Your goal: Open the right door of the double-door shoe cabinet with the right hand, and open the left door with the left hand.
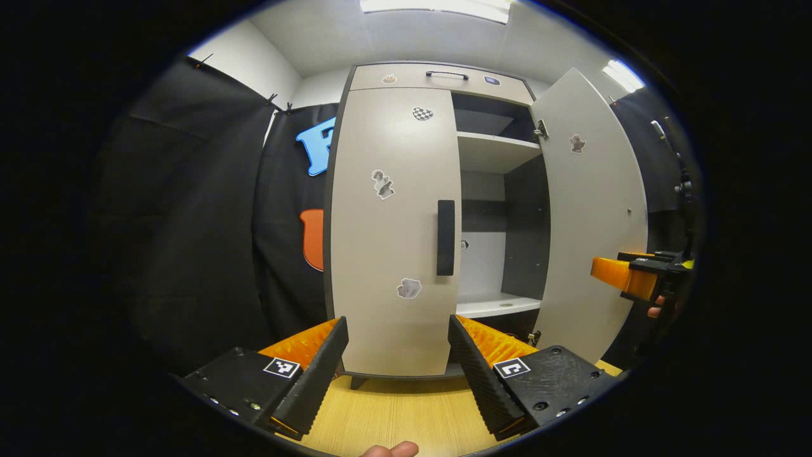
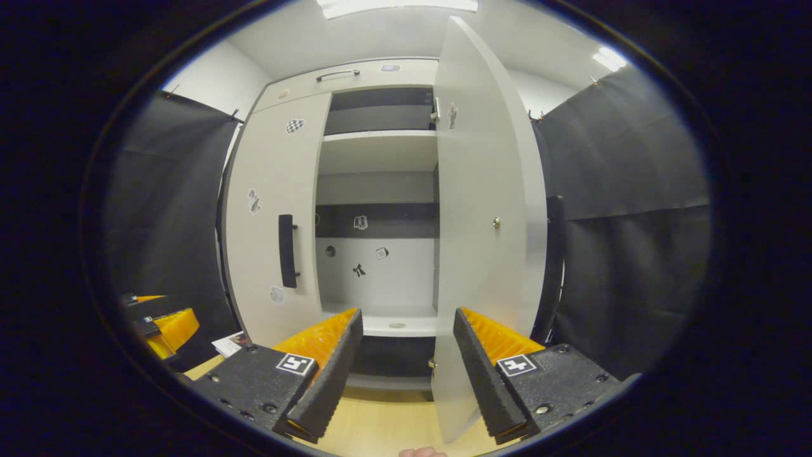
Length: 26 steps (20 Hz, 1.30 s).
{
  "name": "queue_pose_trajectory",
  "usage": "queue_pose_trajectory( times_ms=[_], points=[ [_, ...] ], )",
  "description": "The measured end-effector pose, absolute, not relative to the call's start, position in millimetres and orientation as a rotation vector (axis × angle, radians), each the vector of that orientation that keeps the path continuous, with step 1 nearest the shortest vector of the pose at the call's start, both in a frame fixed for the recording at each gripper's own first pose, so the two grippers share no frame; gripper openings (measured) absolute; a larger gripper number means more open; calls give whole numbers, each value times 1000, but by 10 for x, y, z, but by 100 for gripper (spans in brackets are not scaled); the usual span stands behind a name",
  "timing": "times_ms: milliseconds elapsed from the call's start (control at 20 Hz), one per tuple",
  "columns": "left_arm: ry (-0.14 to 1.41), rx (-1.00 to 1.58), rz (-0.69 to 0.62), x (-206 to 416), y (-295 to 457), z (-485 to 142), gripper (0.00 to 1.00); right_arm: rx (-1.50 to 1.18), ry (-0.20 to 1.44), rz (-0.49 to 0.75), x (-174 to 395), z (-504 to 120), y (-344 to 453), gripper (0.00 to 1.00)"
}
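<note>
left gripper view: right door [image 1: 593,216] open, left door [image 1: 393,228] shut

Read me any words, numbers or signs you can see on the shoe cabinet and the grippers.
No words or numbers can be read.
Left door: picture stickers, one a checkered sticker, no legible text.
Back-panel stickers: too small to read.
Square markers on the left gripper and right gripper: black-and-white patterns, not words.
</note>
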<state>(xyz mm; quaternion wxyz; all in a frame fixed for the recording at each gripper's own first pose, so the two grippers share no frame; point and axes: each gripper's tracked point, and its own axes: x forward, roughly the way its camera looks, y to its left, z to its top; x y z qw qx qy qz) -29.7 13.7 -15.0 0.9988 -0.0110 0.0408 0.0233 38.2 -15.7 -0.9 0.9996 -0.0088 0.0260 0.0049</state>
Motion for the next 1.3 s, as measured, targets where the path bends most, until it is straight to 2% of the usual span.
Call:
queue_pose_trajectory(
  times_ms=[150,350,550,800,1300],
  points=[
    [25,-22,11,-30,59,145,95,-35,55,22,390,-11,-153,92],
    [1,-50,-100,481,-288,441,95,-31,51,50,335,-7,-112,92],
    [-53,-7,-78,1024,-386,652,95,-10,43,78,266,11,-94,91],
    [-39,22,-71,1525,-469,526,95,-5,39,85,173,-1,-94,92],
    [8,23,-10,1941,-338,333,97,11,69,96,277,-126,-166,92]
  ],
)
